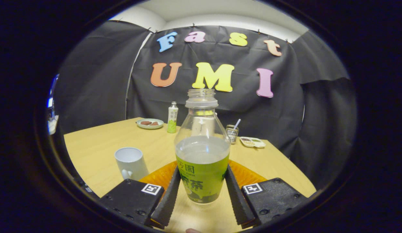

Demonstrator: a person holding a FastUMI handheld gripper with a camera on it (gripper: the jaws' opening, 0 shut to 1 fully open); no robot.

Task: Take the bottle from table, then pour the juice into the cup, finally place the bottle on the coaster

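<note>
The gripper (202, 191) has its jaws clenched on the uncapped clear plastic bottle with a green label (202, 152), upright just above the round orange coaster (162, 176) on the pale wooden surface (100, 149), beside the white ceramic cup (131, 163).

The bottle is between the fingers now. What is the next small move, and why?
Probably lift the bottle a little, straight up. The gripper has both fingers pressed on its label, it stands upright and uncapped with juice inside, and the cup waits to its left. The orange coaster lies just behind.
</note>
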